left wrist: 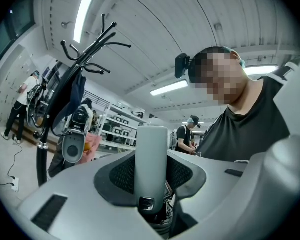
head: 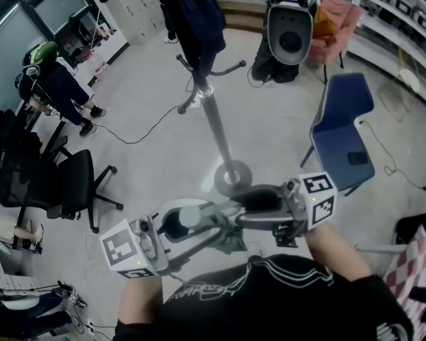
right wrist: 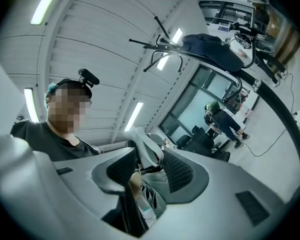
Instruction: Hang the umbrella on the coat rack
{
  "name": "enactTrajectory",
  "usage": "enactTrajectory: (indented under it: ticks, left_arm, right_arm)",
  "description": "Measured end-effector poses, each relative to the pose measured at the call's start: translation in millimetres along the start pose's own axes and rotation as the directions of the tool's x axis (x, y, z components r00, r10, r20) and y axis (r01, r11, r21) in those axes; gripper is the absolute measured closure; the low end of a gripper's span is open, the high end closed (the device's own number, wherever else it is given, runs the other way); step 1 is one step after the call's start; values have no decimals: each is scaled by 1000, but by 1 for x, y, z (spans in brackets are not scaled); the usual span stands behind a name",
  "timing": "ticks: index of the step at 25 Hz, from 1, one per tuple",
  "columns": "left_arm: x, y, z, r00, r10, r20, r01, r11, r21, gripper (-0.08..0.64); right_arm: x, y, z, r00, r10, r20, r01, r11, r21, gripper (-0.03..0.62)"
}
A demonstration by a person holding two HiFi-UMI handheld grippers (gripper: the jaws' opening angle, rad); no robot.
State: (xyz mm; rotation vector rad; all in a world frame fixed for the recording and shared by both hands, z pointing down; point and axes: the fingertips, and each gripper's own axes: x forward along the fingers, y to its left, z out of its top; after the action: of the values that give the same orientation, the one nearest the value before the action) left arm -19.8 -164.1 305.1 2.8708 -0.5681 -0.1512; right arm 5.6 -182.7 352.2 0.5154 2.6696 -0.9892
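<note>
Nearly there: umbrella held level, rack ahead

The left gripper (head: pixel 172 226) is clamped on the pale grey cylindrical handle (left wrist: pixel 151 169) of the folded dark umbrella (head: pixel 227 236), carrying it at chest height. The right gripper (head: pixel 254 203) has its jaws apart around the grey fabric strap loop (right wrist: pixel 146 151), probably to present it to a hook. The black metal coat rack (head: pixel 216 119) stands well apart.

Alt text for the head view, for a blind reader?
Seen from above, a person's left gripper grips a folded umbrella by its grey handle, the open right gripper beside it. Ahead stands a coat rack with a dark jacket.
</note>
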Motion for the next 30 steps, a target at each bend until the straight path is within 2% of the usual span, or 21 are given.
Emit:
enactTrajectory:
  ticks: [6, 8, 14, 17, 22, 26, 30]
  left_arm:
    - [6, 15, -5, 999, 50, -18, -50, 999, -10, 423]
    - [8, 22, -7, 996, 83, -33, -83, 996, -12, 423]
    - [16, 45, -16, 973, 215, -87, -215, 977, 4, 423]
    - [17, 51, -18, 958, 280, -62, -280, 960, 14, 423]
    - [12, 63, -24, 927, 375, -32, -375, 927, -21, 423]
    - [3, 67, -22, 909, 416, -18, -416, 909, -28, 425]
    - [-17, 89, -15, 881, 473, -2, -473, 880, -44, 425]
  right_arm:
    - [-12, -15, 17, 998, -39, 54, 40, 999, -12, 517]
    - [-16, -16, 26, 996, -48, 74, 50, 998, -27, 538]
    - [-22, -12, 52, 991, -101, 87, 113, 984, -139, 552]
    - [-22, -8, 60, 989, -124, 82, 138, 971, -196, 554]
    - [-14, -5, 66, 983, -178, 55, 186, 943, -275, 558]
    - [-6, -12, 68, 972, -227, 53, 233, 935, -268, 560]
    - [10, -30, 77, 960, -271, 74, 281, 925, -255, 565]
